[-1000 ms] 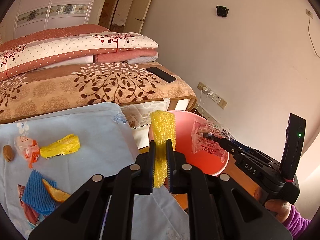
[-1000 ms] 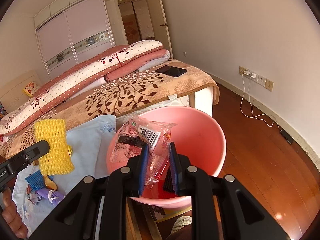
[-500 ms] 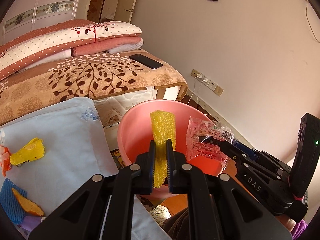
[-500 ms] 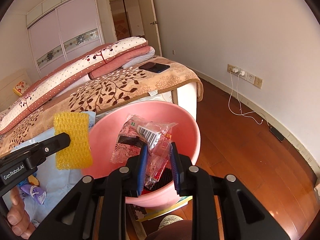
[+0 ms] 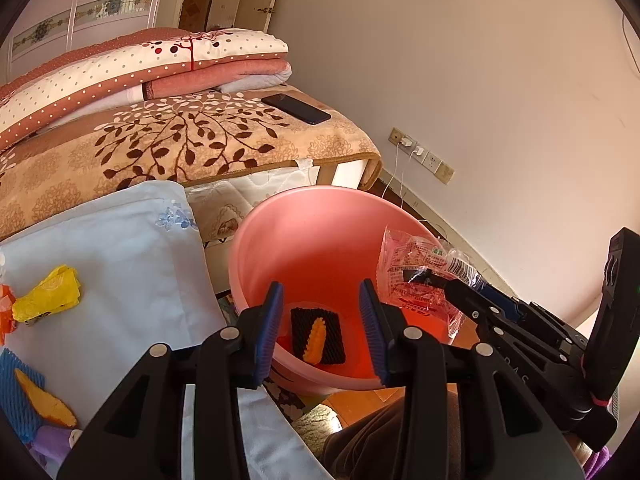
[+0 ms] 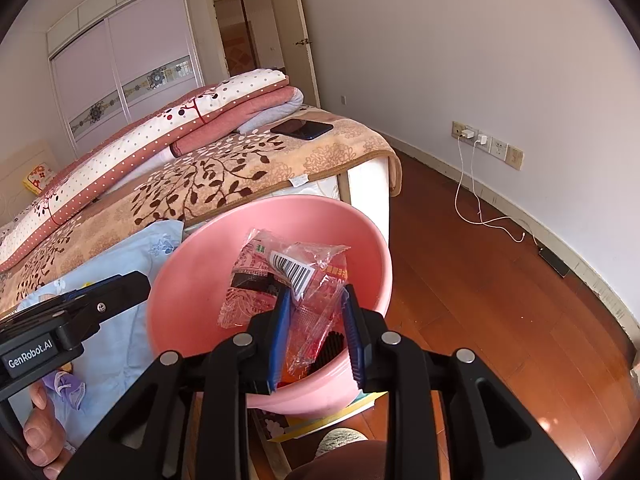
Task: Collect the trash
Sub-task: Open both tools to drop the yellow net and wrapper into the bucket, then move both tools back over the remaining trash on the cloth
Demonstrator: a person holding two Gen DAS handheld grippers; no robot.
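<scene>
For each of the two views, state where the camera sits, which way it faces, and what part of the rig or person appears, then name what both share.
Left wrist: rides the left gripper, facing down into the pink bucket; its opening jaws are empty, and the right gripper enters from the right.
Right wrist: rides the right gripper, facing the bucket; opening jaws flank a clear wrapper; a hand shows.
Shared: bucket, wrapper, bed, phone.

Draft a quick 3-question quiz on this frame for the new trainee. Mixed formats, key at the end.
1. True or false: a phone lies on the bed.
2. What is between the right gripper's fingers? A yellow bag; B clear red wrapper; C blue net.
3. Fill in: the black foam net lies in the pink ___.

Key: 1 true. 2 B; the jaws are opening with the wrapper between them. 3 basin.
</scene>
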